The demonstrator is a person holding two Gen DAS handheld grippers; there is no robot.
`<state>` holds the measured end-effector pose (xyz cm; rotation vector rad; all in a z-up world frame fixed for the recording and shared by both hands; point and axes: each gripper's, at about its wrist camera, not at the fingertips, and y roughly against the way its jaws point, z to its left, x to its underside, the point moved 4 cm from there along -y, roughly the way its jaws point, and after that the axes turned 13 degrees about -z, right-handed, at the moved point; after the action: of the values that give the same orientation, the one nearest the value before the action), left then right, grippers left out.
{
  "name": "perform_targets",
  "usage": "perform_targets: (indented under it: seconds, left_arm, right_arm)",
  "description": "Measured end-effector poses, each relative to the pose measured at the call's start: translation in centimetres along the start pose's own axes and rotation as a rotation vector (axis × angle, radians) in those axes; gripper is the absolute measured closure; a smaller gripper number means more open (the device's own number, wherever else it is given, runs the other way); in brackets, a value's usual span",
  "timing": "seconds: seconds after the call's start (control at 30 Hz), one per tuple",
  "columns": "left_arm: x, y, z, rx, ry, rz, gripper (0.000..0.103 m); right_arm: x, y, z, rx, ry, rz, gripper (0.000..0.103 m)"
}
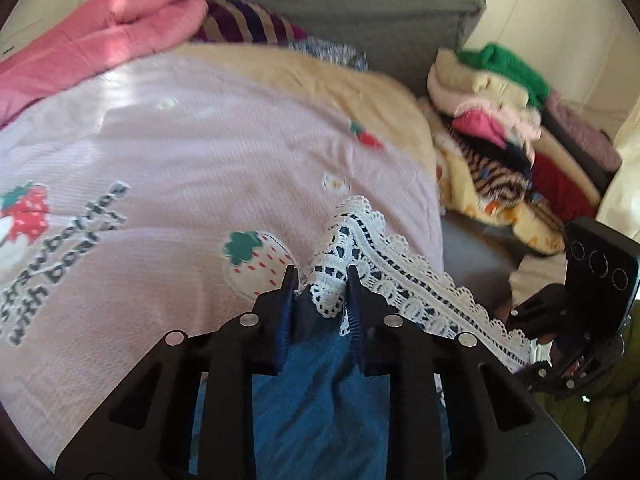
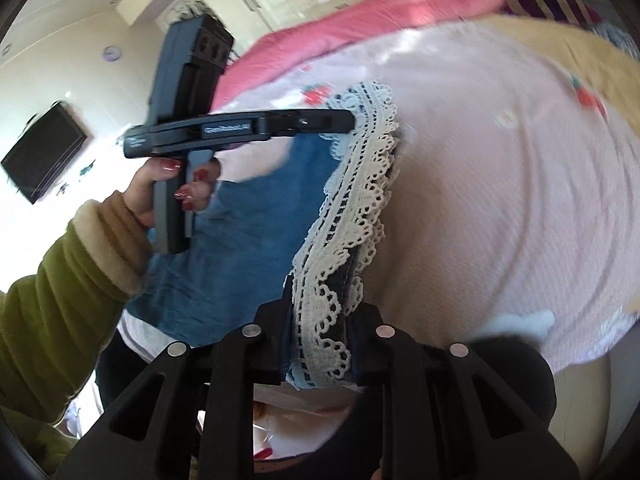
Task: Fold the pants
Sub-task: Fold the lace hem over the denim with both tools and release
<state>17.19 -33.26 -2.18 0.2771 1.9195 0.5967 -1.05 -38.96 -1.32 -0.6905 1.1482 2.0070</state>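
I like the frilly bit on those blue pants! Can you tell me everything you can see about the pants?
The pants are blue, denim-looking cloth with a wide white lace trim along one edge, scalloped and full of little holes. They lie partly on a pink strawberry-print bedspread, bunched and a bit lifted. The left gripper has its jaws pinched on the lace at one end, and the right gripper pinches the lace edge at the other, so the trim stretches between them.
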Motion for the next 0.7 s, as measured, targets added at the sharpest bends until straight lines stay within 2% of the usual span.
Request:
perform_targets:
  seconds: [0.3, 0.53, 0.63, 0.7]
  left_arm:
    - [1.5, 9.4, 2.6, -0.041, 0.090, -0.151, 0.087]
    - [6.4, 14.8, 6.5, -0.142, 0.189, -0.143, 0.086]
    - [8.3, 16.6, 8.1, -0.193, 0.232, -0.135, 0.079]
    - [9.4, 17.8, 8.9, -0.215, 0.258, -0.137, 0.066]
  right_arm:
    - [-1.2, -2.6, 8.4, -0.093, 0.165, 0.029, 0.083]
    - [0.3, -7.8, 14.4, -0.132, 0.323, 0.118, 0.083]
    - [1.8, -11.0, 16.8, -0.136, 0.394, 0.179, 0.083]
    - [3.2, -12.5, 18.2, -0.129, 0.457, 0.214, 0.083]
